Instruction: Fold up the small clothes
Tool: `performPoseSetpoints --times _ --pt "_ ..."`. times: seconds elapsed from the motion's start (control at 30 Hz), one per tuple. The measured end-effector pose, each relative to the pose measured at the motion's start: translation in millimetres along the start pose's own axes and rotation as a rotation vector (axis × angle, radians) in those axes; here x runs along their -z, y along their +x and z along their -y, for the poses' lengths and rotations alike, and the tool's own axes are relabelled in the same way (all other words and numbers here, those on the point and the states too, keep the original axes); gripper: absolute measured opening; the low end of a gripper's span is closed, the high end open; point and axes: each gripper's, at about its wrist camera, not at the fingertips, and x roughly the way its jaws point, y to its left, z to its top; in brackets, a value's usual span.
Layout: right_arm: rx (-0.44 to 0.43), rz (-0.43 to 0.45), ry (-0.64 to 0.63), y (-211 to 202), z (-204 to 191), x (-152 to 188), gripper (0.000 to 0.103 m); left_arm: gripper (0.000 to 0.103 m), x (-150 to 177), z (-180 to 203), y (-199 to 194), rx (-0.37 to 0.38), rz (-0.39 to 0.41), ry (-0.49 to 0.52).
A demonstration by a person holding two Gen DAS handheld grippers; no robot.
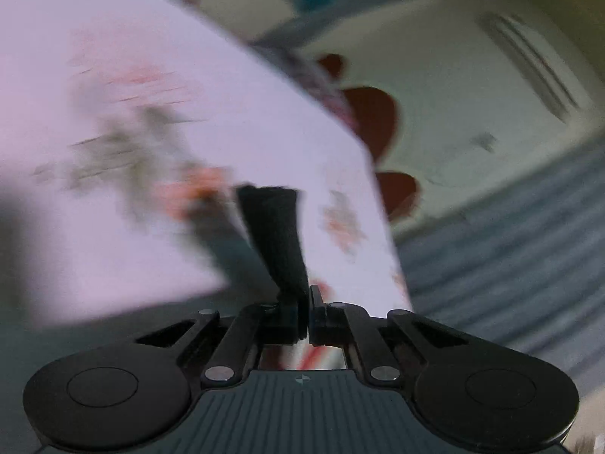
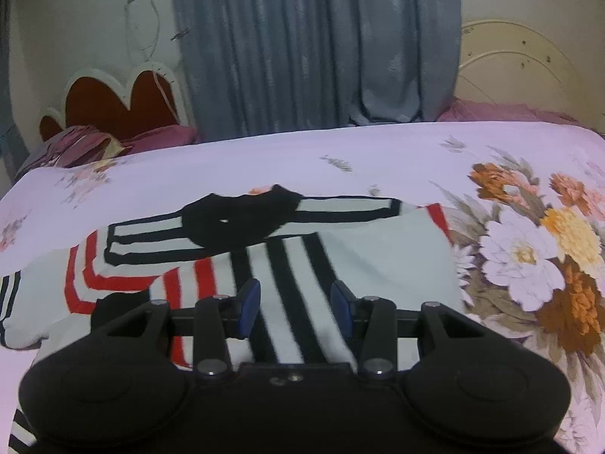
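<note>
A small white garment [image 2: 378, 265] with black and red stripes and a black collar [image 2: 234, 223] lies partly folded on the floral bedsheet [image 2: 340, 147]. My right gripper [image 2: 295, 302] is open and empty, hovering just above the black-striped part. My left gripper [image 1: 308, 310] is shut on a black piece of the garment [image 1: 276, 238], which rises from between the jaws. The left wrist view is tilted and blurred; white cloth with red marks [image 1: 348, 227] lies right of the black piece.
The bed has a pale lilac sheet with large orange and white flowers [image 2: 529, 242] at the right. A red heart-shaped headboard [image 2: 117, 102], purple pillows [image 2: 159, 138] and a grey curtain [image 2: 314, 45] stand behind the bed. The bed edge shows in the left wrist view [image 1: 378, 159].
</note>
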Motion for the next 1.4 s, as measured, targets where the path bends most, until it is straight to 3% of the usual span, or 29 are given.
performPoseSetpoints --times 0.23,0.57,0.7,0.9,0.97,1.0,1.03,1.13,1.23,1.4 --pt "0.019 0.006 0.049 -3 23 5 0.04 0.003 67 122 20 0.184 -0.145 0.277" --pt "0.021 0.024 0.124 -6 57 3 0.04 0.003 222 254 46 0.258 -0.397 0.657" --pt "0.006 0.007 0.164 -2 72 3 0.04 0.003 289 288 45 0.251 -0.5 0.835" --pt "-0.027 -0.022 0.197 0 85 6 0.043 0.004 368 299 43 0.235 -0.652 0.941" --pt "-0.05 -0.036 0.207 1 87 6 0.057 0.018 390 297 35 0.22 -0.688 0.993" --pt "-0.058 -0.038 0.212 1 88 6 0.058 0.038 394 297 26 0.251 -0.693 0.999" --pt "-0.067 -0.039 0.215 1 88 6 0.058 0.045 392 292 20 0.285 -0.691 0.988" --pt "-0.117 -0.048 0.224 4 85 4 0.058 0.045 380 293 4 0.297 -0.659 0.981" --pt "-0.176 -0.072 0.26 15 80 3 0.056 0.045 337 279 -14 0.292 -0.569 0.959" --pt "-0.244 -0.119 0.28 48 60 2 0.054 0.045 266 245 -19 0.157 -0.425 0.931"
